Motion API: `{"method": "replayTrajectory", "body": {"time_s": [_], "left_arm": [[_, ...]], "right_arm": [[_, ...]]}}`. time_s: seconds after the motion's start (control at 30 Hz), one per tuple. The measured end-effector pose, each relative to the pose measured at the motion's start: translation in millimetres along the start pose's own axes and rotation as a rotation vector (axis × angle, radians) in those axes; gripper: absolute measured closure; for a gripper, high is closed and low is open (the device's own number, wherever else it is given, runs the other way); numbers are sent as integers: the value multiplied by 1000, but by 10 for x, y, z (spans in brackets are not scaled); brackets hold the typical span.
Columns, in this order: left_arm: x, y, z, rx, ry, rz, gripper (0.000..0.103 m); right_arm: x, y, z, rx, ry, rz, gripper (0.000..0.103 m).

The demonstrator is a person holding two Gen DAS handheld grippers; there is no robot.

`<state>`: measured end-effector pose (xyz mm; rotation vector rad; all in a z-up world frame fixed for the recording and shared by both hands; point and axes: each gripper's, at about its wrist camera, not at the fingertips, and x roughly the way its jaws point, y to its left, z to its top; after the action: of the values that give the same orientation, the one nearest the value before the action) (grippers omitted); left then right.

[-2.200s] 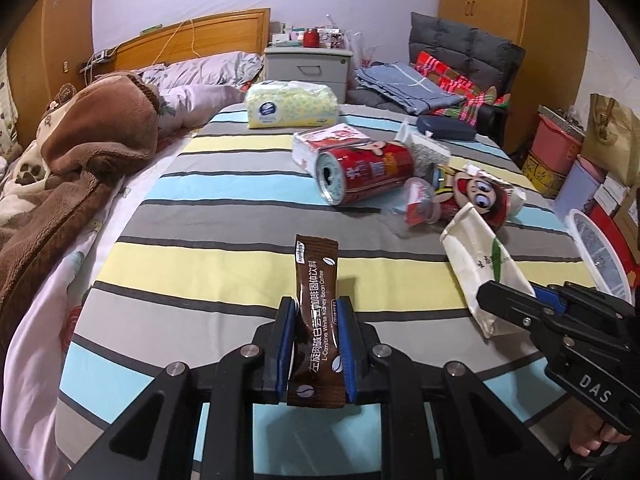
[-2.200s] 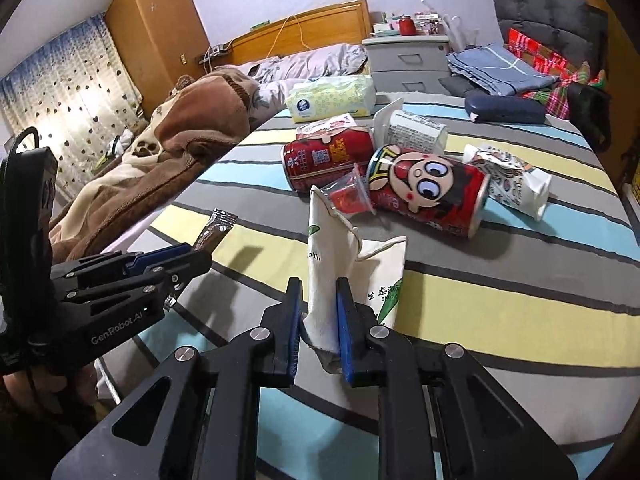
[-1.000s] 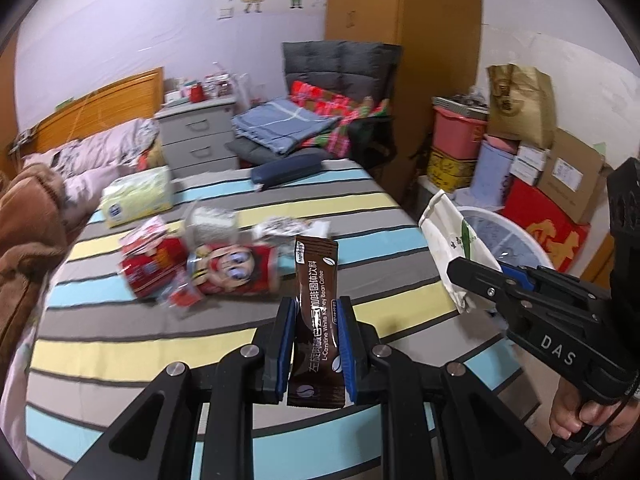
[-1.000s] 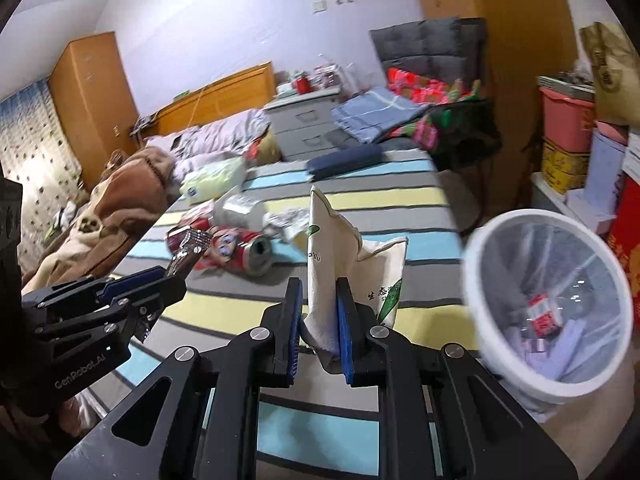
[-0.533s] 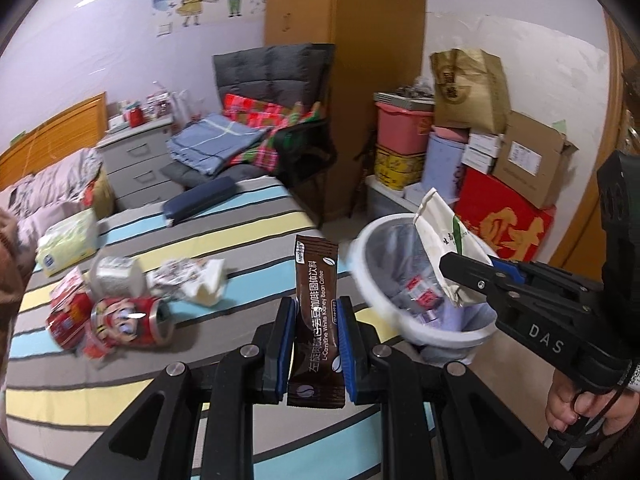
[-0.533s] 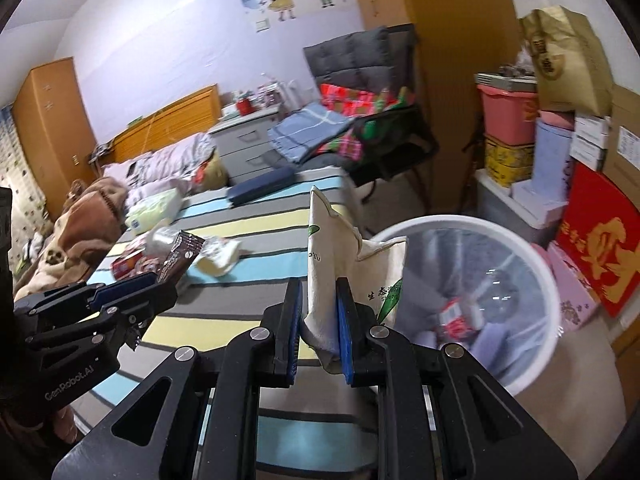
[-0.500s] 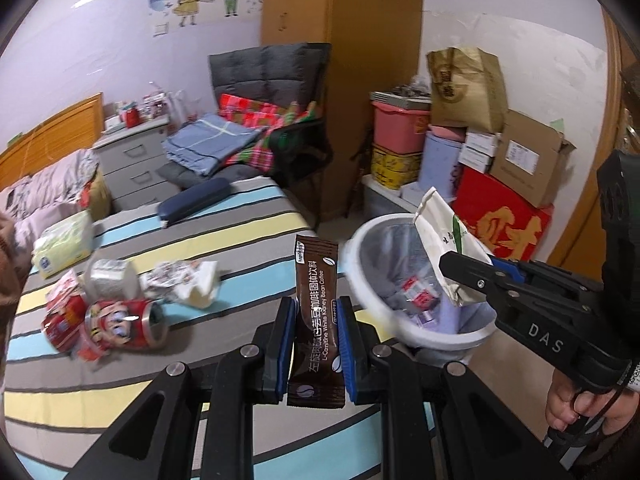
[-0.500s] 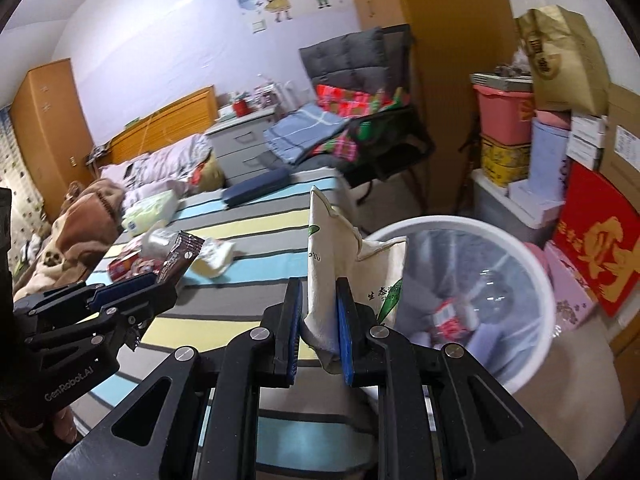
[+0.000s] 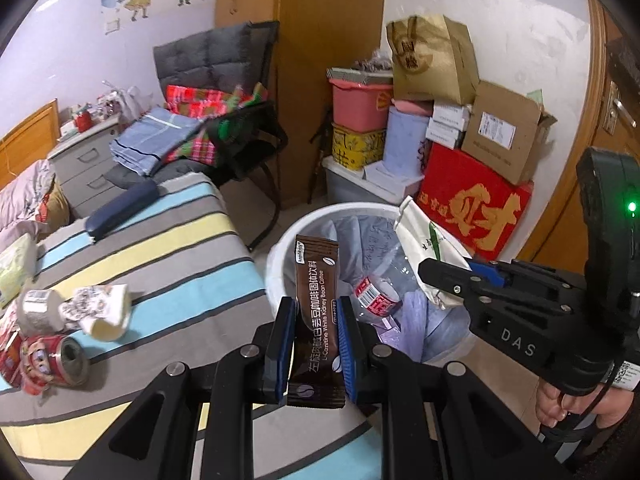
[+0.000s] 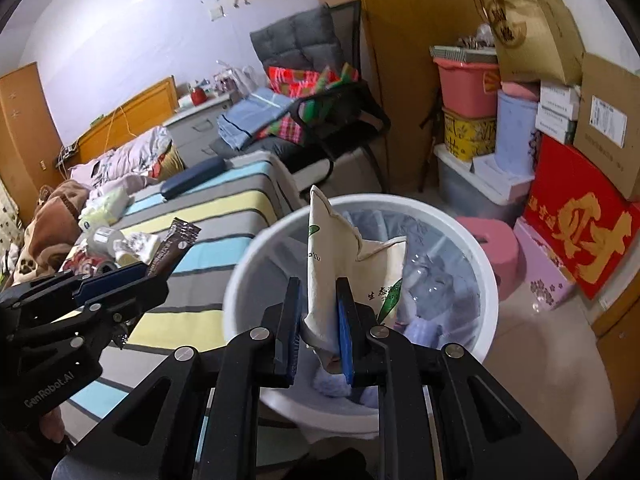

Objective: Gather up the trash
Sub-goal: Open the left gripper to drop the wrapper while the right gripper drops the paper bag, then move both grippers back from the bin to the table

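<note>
Left hand-held gripper (image 9: pixel 316 346) around glossy brown sachet (image 9: pixel 317 320), over round white bin (image 9: pixel 276 256).

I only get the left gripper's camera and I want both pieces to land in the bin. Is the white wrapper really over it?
Observer: Yes. The right wrist view shows the white wrapper pinched upright in the right gripper, over the white bin.
Operator: Anything beside the bin?
Observer: A pink stool, just behind its rim.
Operator: And my coffee packet?
Observer: The coffee packet juts from the left gripper over the striped bed, short of the rim.
</note>
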<state>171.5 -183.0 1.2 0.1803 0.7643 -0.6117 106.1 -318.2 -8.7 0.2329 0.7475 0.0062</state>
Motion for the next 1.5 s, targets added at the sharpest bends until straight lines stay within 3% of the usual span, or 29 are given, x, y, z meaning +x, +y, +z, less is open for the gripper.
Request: {"method": "replayTrajectory", "body": {"time_s": [0.47,0.5,0.57,0.6,0.63,0.7,0.73,1.5], "left_arm": [[529,-160,76,-9,58,-60,80],[530,-148,68,-13,57,-59,75],[522,-122,71,-21,52,-49,55],[513,-107,74,-28,50,-47,48],[500,-87,77,-36,46,-51,48],[469,-50,82,-45,36,-38,48],[456,-38,81,-46,35,-30,48],[-329,365,-171,-99,-49,59,48]], "right_arm": [[233,-298,-32,24,85,-40,84],[238,-307,-36,27,88,-38,83],[238,-316,-37,25,87,-44,81],[231,-311,-41,21,84,-51,76],[221,-306,-44,15,82,-57,72],[218,-311,-36,13,76,-60,55],[200,-308,-39,15,74,-57,54],[-117,93,-74,2,-30,-17,54]]}}
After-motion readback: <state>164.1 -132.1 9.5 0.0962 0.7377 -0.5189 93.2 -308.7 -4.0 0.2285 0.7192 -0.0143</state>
